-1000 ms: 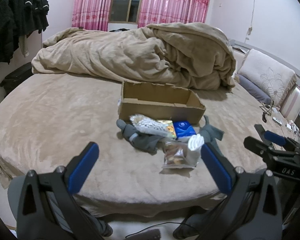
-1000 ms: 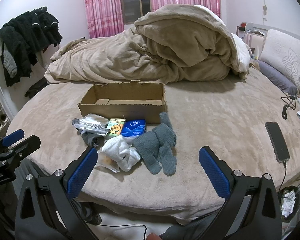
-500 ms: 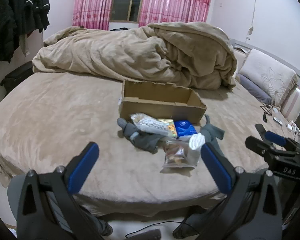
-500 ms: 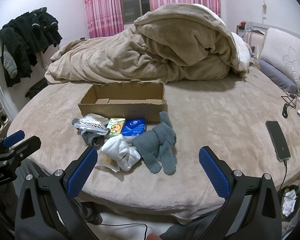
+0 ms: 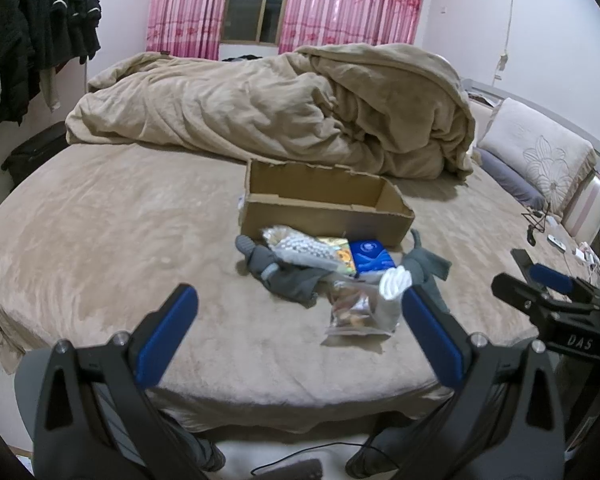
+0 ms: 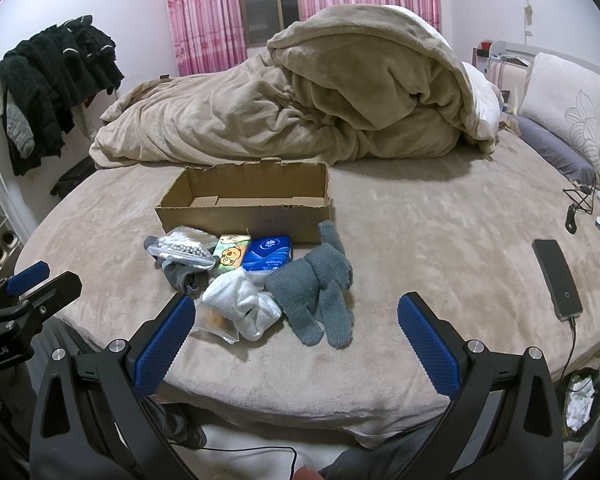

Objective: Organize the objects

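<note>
An open, empty cardboard box (image 6: 244, 196) (image 5: 324, 204) sits mid-bed. In front of it lies a pile: grey knit gloves (image 6: 320, 284), a white cloth (image 6: 240, 304), a blue tissue pack (image 6: 268, 254) (image 5: 370, 256), a yellow-green packet (image 6: 232, 254), a clear bag of beads (image 6: 184, 246) (image 5: 300, 246), a dark grey sock (image 5: 280, 276) and a snack bag (image 5: 354, 312). My left gripper (image 5: 296, 332) and right gripper (image 6: 292, 336) are both open and empty, held off the bed's near edge, short of the pile.
A bunched tan duvet (image 6: 320, 108) fills the back of the bed. A black phone on a cable (image 6: 556, 276) lies at the right, pillows (image 6: 572, 116) beyond it. Dark clothes (image 6: 56, 80) hang at the left wall.
Almost nothing has changed; both open grippers have only drifted very slightly. The objects have not moved.
</note>
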### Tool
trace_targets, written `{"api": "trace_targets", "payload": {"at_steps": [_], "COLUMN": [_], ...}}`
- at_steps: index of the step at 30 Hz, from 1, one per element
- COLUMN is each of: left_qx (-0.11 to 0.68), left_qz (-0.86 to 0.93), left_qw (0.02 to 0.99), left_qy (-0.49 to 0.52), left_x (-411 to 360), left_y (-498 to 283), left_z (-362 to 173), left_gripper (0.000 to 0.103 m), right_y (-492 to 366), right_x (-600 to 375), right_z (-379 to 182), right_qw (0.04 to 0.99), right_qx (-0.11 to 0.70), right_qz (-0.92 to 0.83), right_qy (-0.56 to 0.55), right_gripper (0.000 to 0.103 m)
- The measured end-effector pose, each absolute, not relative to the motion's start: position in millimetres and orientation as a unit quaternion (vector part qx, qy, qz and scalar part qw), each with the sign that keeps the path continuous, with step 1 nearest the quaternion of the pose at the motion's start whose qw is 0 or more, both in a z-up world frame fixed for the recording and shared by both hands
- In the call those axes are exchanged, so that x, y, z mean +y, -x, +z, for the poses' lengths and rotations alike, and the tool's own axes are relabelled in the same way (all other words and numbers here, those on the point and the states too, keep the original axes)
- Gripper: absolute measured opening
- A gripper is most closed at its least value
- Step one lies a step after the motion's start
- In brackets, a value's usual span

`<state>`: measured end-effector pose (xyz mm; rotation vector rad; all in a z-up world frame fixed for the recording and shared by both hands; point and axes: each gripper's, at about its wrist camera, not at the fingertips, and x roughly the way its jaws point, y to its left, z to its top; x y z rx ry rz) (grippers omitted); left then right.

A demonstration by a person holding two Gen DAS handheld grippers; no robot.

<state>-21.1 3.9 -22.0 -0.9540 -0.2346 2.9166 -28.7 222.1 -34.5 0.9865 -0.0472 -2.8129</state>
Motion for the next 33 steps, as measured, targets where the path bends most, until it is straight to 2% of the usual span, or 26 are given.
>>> {"api": "trace_targets", "payload": {"at_steps": [20, 33], "left_qx": [-0.074, -0.086], "left_qz": [0.946, 0.929], "left_qw": [0.035, 0.075], "left_qy": [0.312, 0.352], "left_x": [7, 30], "left_y": [26, 55], "left_z": [-28, -61], "left_gripper": [0.102, 0.102], "right_y": [31, 60], "right_x": [226, 243], "right_z": [-40, -55], "right_qw": [0.079, 0.063], "right_qx": [-0.019, -0.015], "right_qz": [-0.939, -0.938], "right_qy": [-0.333, -0.341], "right_gripper": [0.103, 0.103]}}
